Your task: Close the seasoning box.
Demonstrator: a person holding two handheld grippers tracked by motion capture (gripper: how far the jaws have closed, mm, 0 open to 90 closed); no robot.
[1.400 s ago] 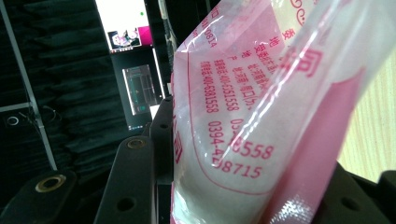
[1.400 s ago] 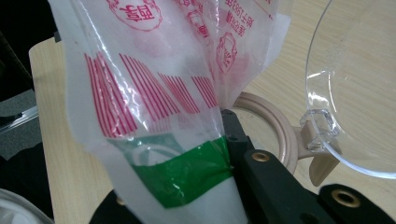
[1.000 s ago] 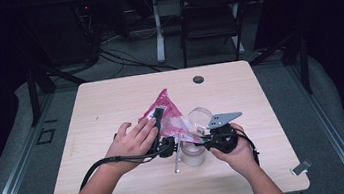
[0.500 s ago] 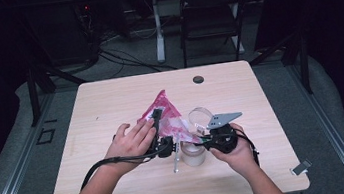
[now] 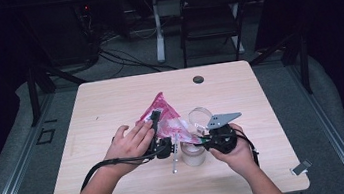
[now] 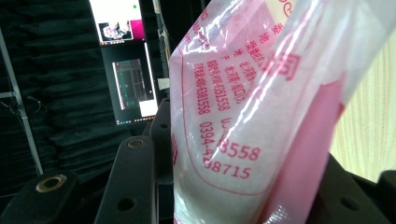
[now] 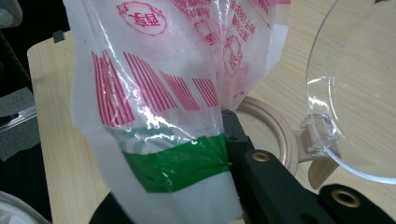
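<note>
The pale wooden table (image 5: 111,110) sits in a dark room, and near its middle you hold the pink-and-white plastic bag (image 5: 165,115) between both tools, just beside the open clear jar (image 5: 193,154). Your left gripper (image 5: 156,129) is half-closed on the bag's body, your right gripper (image 5: 201,141) clamped tight on its green-banded edge (image 7: 177,163) — you seem mid-way through opening or tipping it. Next, I'd judge, keep both grips firm and angle the mouth over the jar — gently, so nothing spills.

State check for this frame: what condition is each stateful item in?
Pink bag: lifted at one end, held by both grippers.
Jar: upright, clear lid swung open.
Left gripper: shut on the bag.
Right gripper: shut on the bag.
</note>
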